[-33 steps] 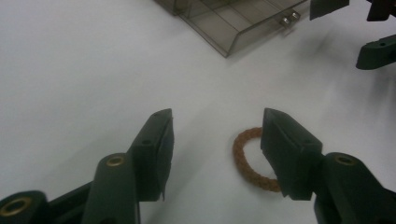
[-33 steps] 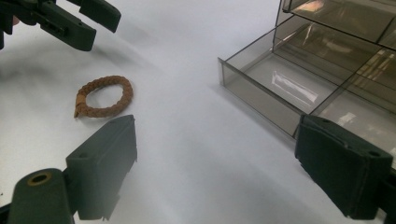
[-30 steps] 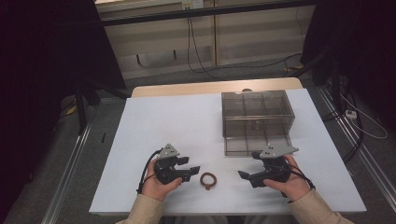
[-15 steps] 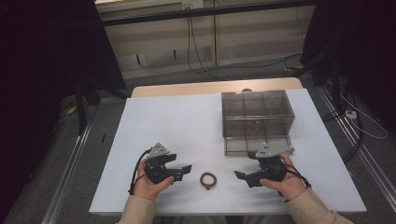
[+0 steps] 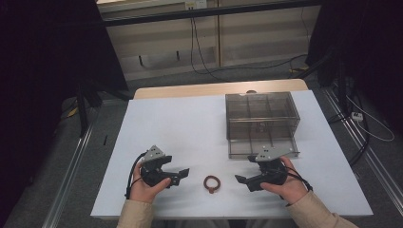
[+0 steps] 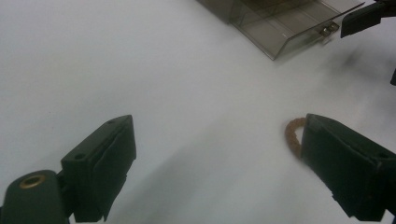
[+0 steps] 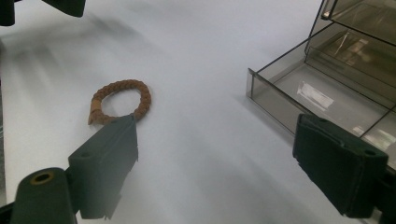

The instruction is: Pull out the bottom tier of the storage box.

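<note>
On the white table, a brown braided ring is lying free between both grippers. The left gripper, its jaws just widened and empty, is sitting farther from the ring than before; the right gripper is gaping empty, suggesting release.

The bench lies open to the left and middle, where only the ring sits between the tools, while the clear box with its pulled-out drawer blocks the right rear.
</note>
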A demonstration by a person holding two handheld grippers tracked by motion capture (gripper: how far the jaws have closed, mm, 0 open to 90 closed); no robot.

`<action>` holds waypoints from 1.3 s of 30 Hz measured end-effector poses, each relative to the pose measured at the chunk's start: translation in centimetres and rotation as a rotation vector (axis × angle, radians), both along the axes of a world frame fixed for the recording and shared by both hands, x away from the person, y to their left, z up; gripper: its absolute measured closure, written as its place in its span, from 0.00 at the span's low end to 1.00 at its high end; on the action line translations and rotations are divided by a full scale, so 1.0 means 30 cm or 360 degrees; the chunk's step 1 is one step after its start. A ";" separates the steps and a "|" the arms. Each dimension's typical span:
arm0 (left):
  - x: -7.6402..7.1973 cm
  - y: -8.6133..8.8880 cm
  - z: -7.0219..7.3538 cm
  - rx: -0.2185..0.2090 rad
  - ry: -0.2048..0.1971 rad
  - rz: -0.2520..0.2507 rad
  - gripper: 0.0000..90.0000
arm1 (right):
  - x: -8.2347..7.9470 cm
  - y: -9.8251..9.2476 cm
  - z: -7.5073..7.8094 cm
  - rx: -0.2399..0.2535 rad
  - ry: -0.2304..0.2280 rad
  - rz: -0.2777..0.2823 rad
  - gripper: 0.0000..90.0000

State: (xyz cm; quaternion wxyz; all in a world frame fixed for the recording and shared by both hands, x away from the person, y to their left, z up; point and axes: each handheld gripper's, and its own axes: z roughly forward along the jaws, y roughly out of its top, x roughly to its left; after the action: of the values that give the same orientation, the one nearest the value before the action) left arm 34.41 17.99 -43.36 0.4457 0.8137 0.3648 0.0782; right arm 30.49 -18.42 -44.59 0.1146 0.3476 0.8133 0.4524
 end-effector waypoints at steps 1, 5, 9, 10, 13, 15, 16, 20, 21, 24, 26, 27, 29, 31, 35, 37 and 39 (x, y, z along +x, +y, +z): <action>0.001 0.002 -0.002 -0.0006 0.0004 -0.0002 0.11 | 0.001 0.003 -0.001 0.0000 0.0002 0.0004 0.15; 0.002 0.009 -0.007 0.0010 0.0009 -0.0008 0.10 | 0.005 0.019 -0.002 -0.0008 0.0005 0.0019 0.15; 0.002 0.016 -0.007 0.0011 0.0006 -0.0019 0.09 | 0.009 0.036 -0.007 -0.0017 0.0007 0.0035 0.15; 0.002 0.019 -0.007 0.0010 0.0003 -0.0022 0.09 | 0.011 0.039 -0.008 -0.0022 0.0009 0.0038 0.15; 0.003 0.026 -0.008 0.0010 0.0001 -0.0018 0.08 | 0.016 0.048 -0.012 -0.0022 0.0013 0.0039 0.15; 0.004 0.031 -0.009 0.0010 0.0004 -0.0009 0.08 | 0.018 0.052 -0.013 -0.0022 0.0014 0.0037 0.15; 0.005 0.035 -0.009 0.0017 0.0001 -0.0010 0.08 | 0.019 0.054 -0.013 -0.0024 0.0012 0.0036 0.15; 0.007 0.042 -0.012 0.0012 0.0000 -0.0003 0.08 | 0.024 0.064 -0.011 -0.0032 0.0008 0.0038 0.15; 0.008 0.042 -0.012 0.0020 -0.0002 -0.0002 0.08 | 0.026 0.066 -0.011 -0.0035 0.0005 0.0041 0.15; 0.008 0.042 -0.013 0.0024 0.0002 -0.0004 0.08 | 0.030 0.071 -0.010 -0.0039 0.0005 0.0045 0.15; 0.008 0.043 -0.014 0.0027 -0.0004 -0.0004 0.08 | 0.033 0.072 -0.010 -0.0043 0.0003 0.0044 0.15; 0.008 0.044 -0.013 0.0028 -0.0002 -0.0004 0.08 | 0.034 0.072 -0.009 -0.0039 0.0007 0.0041 0.15; 0.009 0.045 -0.013 0.0024 -0.0002 -0.0003 0.08 | 0.037 0.072 -0.007 -0.0036 0.0005 0.0037 0.16; 0.009 0.045 -0.014 0.0024 0.0002 0.0000 0.08 | 0.039 0.074 -0.006 -0.0037 0.0001 0.0042 0.16; 0.009 0.045 -0.014 0.0025 0.0001 0.0003 0.08 | 0.044 0.083 -0.005 -0.0046 -0.0002 0.0048 0.16; 0.009 0.044 -0.015 0.0027 0.0001 0.0002 0.08 | 0.047 0.089 -0.003 -0.0049 -0.0004 0.0051 0.16; 0.010 0.044 -0.016 0.0028 0.0004 0.0003 0.08 | 0.049 0.094 -0.002 -0.0045 -0.0004 0.0048 0.17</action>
State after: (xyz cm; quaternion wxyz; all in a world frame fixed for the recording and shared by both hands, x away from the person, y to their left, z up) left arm 34.70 19.31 -43.82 0.4380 0.8173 0.3654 0.0809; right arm 31.98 -15.62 -44.65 0.1136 0.3330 0.8247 0.4429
